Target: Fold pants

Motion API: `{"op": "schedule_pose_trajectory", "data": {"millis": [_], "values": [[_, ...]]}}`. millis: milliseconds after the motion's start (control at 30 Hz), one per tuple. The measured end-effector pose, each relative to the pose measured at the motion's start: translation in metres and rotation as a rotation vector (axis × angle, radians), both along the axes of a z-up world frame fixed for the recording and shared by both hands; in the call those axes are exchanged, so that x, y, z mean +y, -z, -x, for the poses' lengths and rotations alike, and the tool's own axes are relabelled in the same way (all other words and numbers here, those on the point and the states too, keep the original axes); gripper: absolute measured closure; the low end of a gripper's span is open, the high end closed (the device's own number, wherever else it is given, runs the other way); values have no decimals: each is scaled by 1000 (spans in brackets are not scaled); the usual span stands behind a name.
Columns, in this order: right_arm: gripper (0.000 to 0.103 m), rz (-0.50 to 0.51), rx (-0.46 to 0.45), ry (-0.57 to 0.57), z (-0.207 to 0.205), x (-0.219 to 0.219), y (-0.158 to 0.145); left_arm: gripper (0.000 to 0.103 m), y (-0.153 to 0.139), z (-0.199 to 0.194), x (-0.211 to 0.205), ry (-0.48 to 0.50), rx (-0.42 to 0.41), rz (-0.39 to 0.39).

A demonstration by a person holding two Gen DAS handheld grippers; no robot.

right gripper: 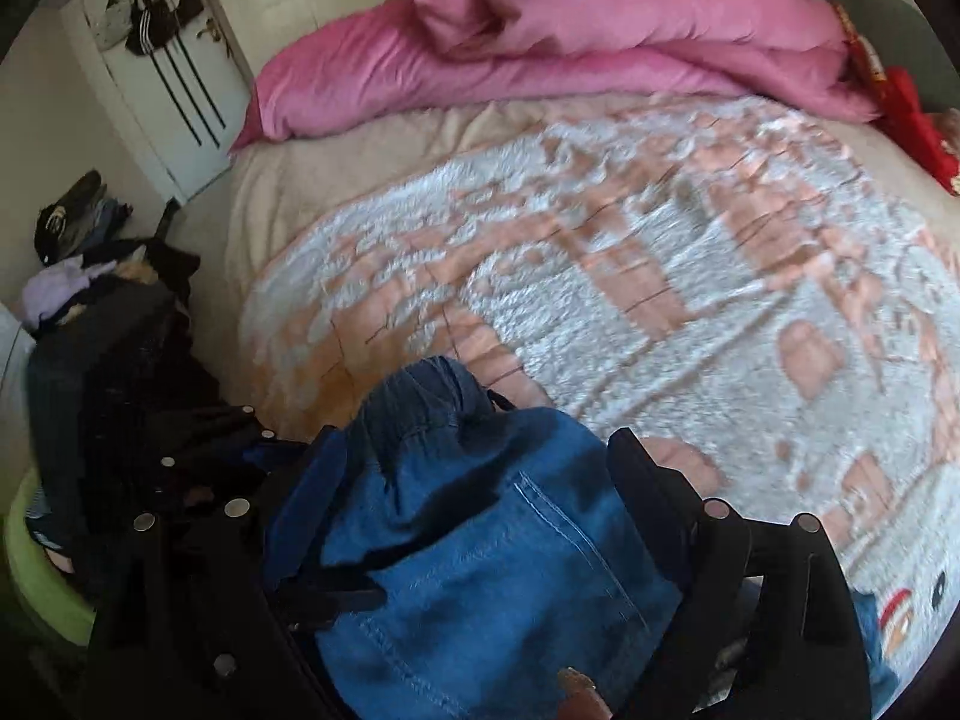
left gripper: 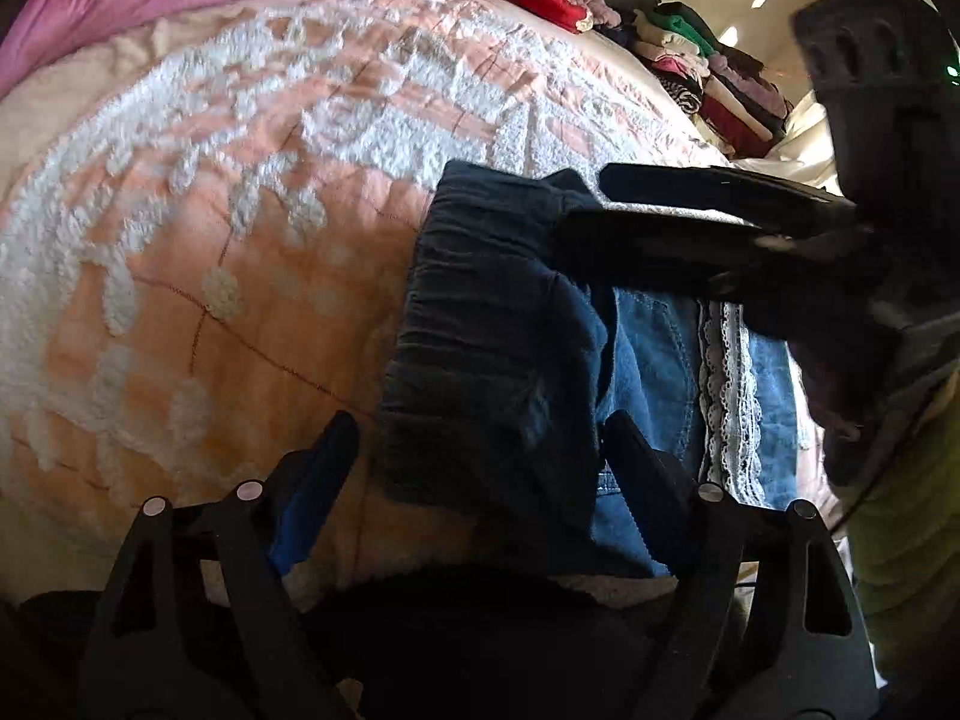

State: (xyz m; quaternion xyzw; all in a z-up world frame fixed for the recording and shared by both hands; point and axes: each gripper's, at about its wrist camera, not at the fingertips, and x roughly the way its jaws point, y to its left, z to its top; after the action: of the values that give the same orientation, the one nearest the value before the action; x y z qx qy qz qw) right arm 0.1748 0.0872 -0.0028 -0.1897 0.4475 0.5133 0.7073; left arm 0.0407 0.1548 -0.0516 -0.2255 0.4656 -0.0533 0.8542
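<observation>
Blue denim pants (left gripper: 648, 348) with a dark gathered waistband (left gripper: 480, 312) and a white lace strip (left gripper: 729, 396) lie bunched on the bed. My left gripper (left gripper: 480, 420) stands open astride the waistband. Its left pad sits a little apart from the cloth. My right gripper (left gripper: 582, 204) reaches in from the right, just over the pants' far end. In the right wrist view, the right gripper (right gripper: 474, 435) is open wide. The denim (right gripper: 480, 570) fills the span between its fingers, and I see no pinch.
A peach bedspread (left gripper: 240, 240) with white tufting covers the bed. A pink duvet (right gripper: 600, 30) lies at its head. Folded clothes (left gripper: 720, 84) are stacked at the far right. Dark garments (right gripper: 120, 330) are heaped left of the bed, above a green basket (right gripper: 36, 570).
</observation>
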Motion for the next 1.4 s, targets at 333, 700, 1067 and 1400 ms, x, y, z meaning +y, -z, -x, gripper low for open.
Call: {"op": "schedule_pose_trajectory", "data": {"millis": [333, 700, 1067, 1400], "values": [[49, -47, 176, -76, -11, 14, 30, 27, 3, 2, 2, 11, 1, 40], [66, -357, 216, -1, -20, -101, -28, 10, -27, 9, -35, 97, -101, 128], [23, -498, 191, 156, -27, -205, -38, 10, -45, -15, -113, 278, -191, 255], [11, -356, 206, 470, -5, -290, 16, 10, -23, -14, -203, 531, -117, 196]]}}
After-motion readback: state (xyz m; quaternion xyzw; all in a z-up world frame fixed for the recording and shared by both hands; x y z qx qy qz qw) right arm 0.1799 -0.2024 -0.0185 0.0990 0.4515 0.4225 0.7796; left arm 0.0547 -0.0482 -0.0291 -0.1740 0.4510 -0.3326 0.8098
